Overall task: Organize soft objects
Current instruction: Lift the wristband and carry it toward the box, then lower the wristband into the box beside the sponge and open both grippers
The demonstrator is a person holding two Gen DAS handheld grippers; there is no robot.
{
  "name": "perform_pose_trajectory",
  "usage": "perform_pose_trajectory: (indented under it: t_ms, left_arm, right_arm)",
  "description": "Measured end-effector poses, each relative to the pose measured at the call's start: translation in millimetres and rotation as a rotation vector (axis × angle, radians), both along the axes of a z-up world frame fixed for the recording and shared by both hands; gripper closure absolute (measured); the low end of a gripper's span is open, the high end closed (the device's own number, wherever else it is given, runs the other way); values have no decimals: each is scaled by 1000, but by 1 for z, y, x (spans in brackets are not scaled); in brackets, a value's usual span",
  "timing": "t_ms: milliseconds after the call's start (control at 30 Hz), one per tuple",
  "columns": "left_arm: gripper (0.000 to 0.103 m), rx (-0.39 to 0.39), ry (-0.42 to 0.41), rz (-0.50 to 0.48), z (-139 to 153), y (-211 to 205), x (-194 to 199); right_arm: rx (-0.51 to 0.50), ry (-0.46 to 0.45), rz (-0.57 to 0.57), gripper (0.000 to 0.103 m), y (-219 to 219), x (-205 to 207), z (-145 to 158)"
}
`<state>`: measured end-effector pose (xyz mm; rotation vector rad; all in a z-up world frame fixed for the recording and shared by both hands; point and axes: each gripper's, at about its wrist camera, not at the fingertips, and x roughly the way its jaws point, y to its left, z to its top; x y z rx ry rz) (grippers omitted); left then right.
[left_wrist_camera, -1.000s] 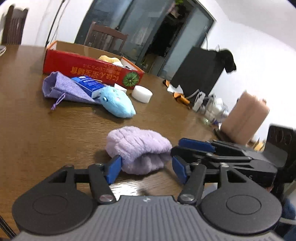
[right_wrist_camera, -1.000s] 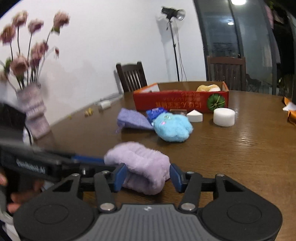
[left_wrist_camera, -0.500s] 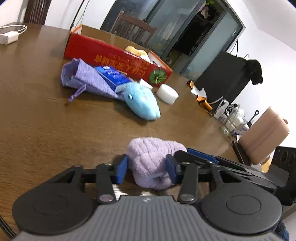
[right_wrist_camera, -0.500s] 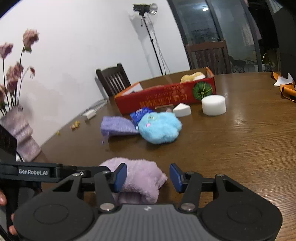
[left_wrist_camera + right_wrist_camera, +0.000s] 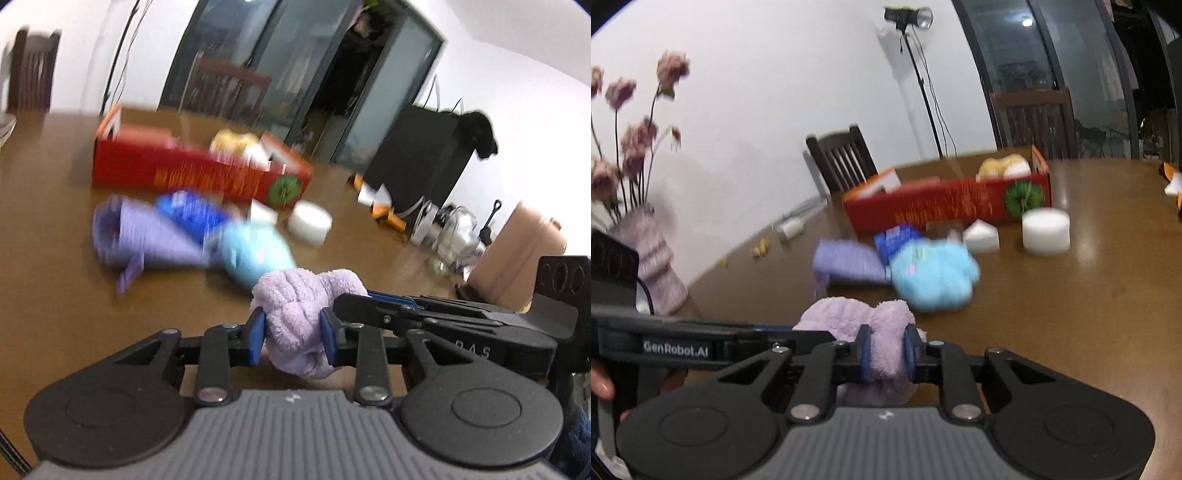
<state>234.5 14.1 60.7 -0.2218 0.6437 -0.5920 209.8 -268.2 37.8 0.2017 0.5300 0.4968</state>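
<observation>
We have both claws clamped on the one fluffy lilac cloth, the left gripper and right gripper having just closed onto it from either side, at the near edge of the table. Next, we judge, it must be carried to the single red box at the far side. Still lying out between are one blue plush, one purple pouch and two white foam pieces.

A box was placed at centre frame on the table; a plush toy was set before it, a pouch to its left.
</observation>
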Motion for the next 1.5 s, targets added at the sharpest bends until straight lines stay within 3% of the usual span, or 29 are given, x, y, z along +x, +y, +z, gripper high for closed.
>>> perform_pose_trajectory:
  t_ms: [200,400,567,767,900,967,1033,1100,1200,1333,1433,1500]
  left_arm:
    - [71,1,-156,18,54,11,73]
    - [71,10,-213,128,87,23,164]
    - [71,19,-151,216,76,34,246]
    - [71,103,-29,251,35,38,312]
    - [69,164,31,203,20,45,325]
    - [62,179,47,200,17,48,326]
    - [39,168,35,214,19,55,324]
    - [32,135,14,230,23,62,323]
    - [33,137,-17,233,30,65,321]
    - [35,162,-18,236,30,58,327]
    - [40,163,-1,236,27,61,329]
    - [41,155,6,250,29,64,326]
  right_arm:
    - [-24,-144,2,85,20,73,55]
    - [-59,-209,36,85,49,186,93]
    - [-103,-165,56,85,80,283,92]
    - [-134,-4,60,85,110,370,50]
    - [-173,119,85,84,119,394,24]
    - [-164,171,110,84,120,399,17]
    - [-110,255,141,84,117,410,10]
    - [-106,295,141,83,119,413,2]
    - [-172,300,135,83,133,407,-7]
    - [-354,256,165,80,159,397,-10]
    - [-372,244,147,79,161,394,-7]
    - [-349,233,118,63,155,393,-4]
